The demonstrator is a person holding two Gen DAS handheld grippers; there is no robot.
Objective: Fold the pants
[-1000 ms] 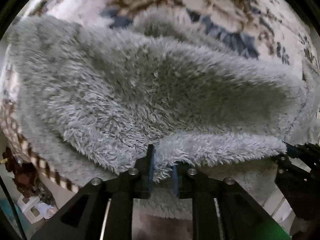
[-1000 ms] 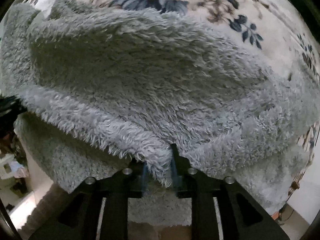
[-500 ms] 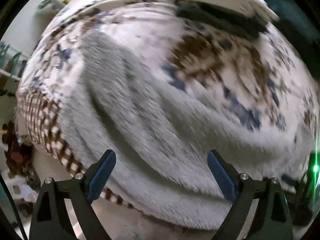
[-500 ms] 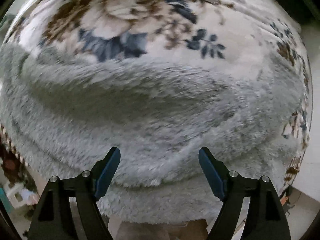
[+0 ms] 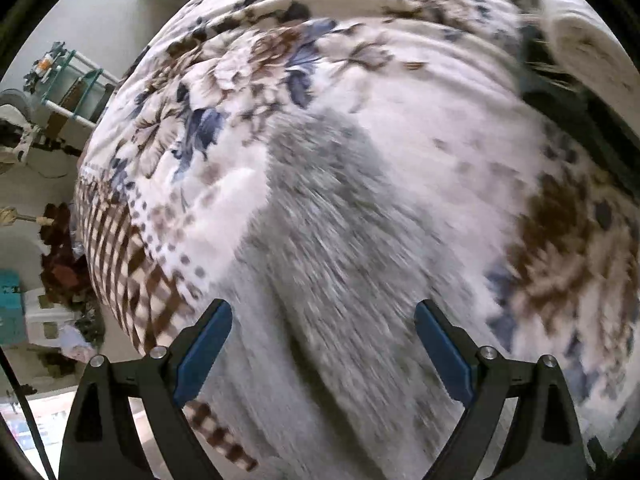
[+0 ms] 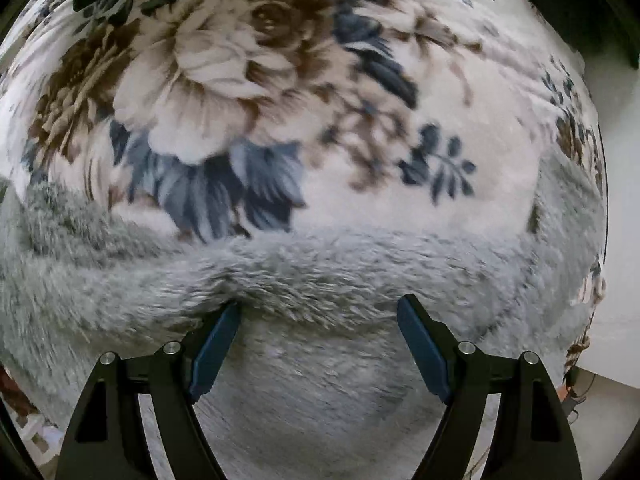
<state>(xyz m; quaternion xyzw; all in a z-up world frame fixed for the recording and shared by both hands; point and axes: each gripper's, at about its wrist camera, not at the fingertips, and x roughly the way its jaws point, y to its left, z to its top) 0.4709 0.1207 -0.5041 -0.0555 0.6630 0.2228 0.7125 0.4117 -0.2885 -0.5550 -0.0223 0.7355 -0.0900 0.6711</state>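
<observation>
While both tongs hang wide and empty, fluffy grey fleece pants (image 6: 320, 280) lie beneath them.
Left tongs (image 5: 323, 350) and right tongs (image 6: 319, 344) have just opened above the floral bedspread (image 6: 260, 80).

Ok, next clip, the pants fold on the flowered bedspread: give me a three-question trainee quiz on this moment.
1. True or false: the left gripper is clamped on the grey fleece pants.
2. What lies directly under the pants? A) a bare wooden table B) a floral blanket C) a tiled floor
3. In the right wrist view, is anything pinched between the pads of the right gripper?

Key
1. False: its jaws stand wide apart, having just opened, with the pants lying below them.
2. B.
3. No: the jaws have just opened, and the pants lie loose beneath them with a folded edge across the view.
</observation>
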